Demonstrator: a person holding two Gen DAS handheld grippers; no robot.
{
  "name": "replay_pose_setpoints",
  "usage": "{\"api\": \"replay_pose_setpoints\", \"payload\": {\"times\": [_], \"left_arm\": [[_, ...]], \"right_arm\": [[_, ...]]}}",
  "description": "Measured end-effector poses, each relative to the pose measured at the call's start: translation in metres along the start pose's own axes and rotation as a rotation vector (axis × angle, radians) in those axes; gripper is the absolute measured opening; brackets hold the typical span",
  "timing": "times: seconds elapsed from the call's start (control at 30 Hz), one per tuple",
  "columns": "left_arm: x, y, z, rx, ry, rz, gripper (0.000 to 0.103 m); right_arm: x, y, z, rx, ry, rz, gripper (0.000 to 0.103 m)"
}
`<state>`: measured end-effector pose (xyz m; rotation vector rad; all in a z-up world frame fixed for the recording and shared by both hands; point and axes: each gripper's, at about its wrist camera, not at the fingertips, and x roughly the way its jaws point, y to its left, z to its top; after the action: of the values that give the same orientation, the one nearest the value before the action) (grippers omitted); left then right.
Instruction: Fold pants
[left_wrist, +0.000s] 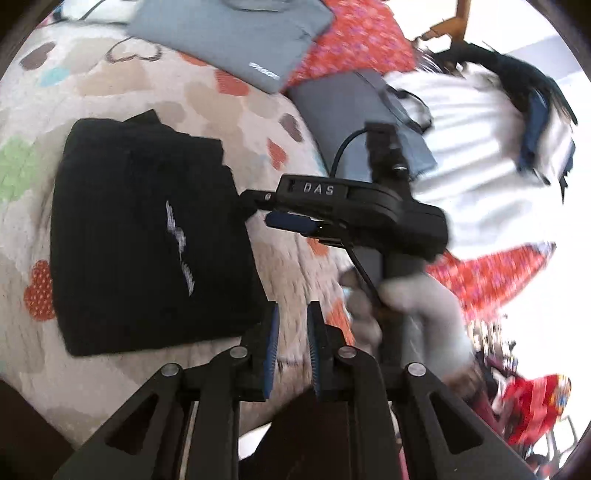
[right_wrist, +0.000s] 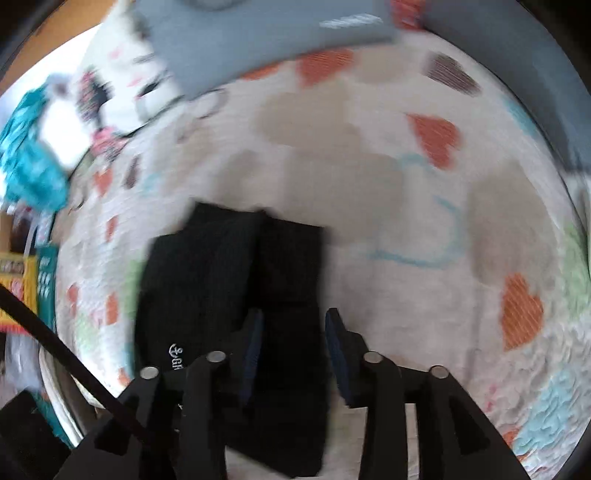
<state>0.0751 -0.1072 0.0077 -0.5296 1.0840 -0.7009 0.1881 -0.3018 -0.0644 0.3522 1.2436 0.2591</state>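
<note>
Left gripper (left_wrist: 291, 314) nearly closed and empty, right gripper (right_wrist: 293, 321) half open above the pants (left_wrist: 147, 229), which we find folded, black, flat on the heart-print quilt (left_wrist: 110, 74).

The right wrist view is motion-smeared: the white lettering (right_wrist: 176, 357) on the black pants (right_wrist: 221, 280) is unreadable, and their near end is hidden behind the right claw (right_wrist: 293, 354). Clutter (right_wrist: 33, 177) at the bed's edge is blurred beyond naming.
</note>
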Motion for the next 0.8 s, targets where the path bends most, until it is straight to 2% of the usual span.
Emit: {"api": "replay_pose_setpoints", "payload": {"times": [0.03,0.13,0.27,0.37,0.5,0.53,0.6,0.67,0.73,0.8], "left_arm": [[-0.009,0.001,-0.002,0.013,-0.005,-0.006,0.021],[-0.042,0.021,-0.007,0.012,-0.053,0.021,0.028],[-0.066,0.06,-0.014,-0.101,-0.115,0.082,0.03],[-0.075,0.079,-0.019,-0.164,-0.135,0.124,0.03],[-0.086,0.093,-0.024,-0.176,-0.156,0.157,0.034],[-0.086,0.094,-0.024,-0.181,-0.159,0.158,0.036],[-0.089,0.098,-0.026,-0.191,-0.163,0.163,0.037],[-0.09,0.099,-0.025,-0.193,-0.168,0.163,0.037],[-0.089,0.097,-0.023,-0.179,-0.172,0.173,0.037],[-0.088,0.094,-0.02,-0.155,-0.173,0.192,0.038]], "right_arm": [[-0.004,-0.011,-0.002,0.035,-0.021,0.012,0.057],[-0.025,-0.024,-0.008,0.071,-0.122,0.009,0.058],[-0.052,0.005,-0.016,0.005,-0.223,0.116,0.058],[-0.046,0.039,-0.02,-0.083,-0.187,0.114,0.058],[-0.015,0.052,-0.035,-0.117,-0.122,-0.051,0.059],[-0.005,0.048,-0.04,-0.102,-0.101,-0.063,0.059],[0.007,0.041,-0.048,-0.069,-0.07,-0.008,0.059],[0.012,0.037,-0.054,-0.047,-0.074,0.07,0.046],[0.007,0.028,-0.058,0.004,-0.09,0.161,0.024],[-0.002,0.017,-0.062,0.035,-0.109,0.217,0.022]]}}
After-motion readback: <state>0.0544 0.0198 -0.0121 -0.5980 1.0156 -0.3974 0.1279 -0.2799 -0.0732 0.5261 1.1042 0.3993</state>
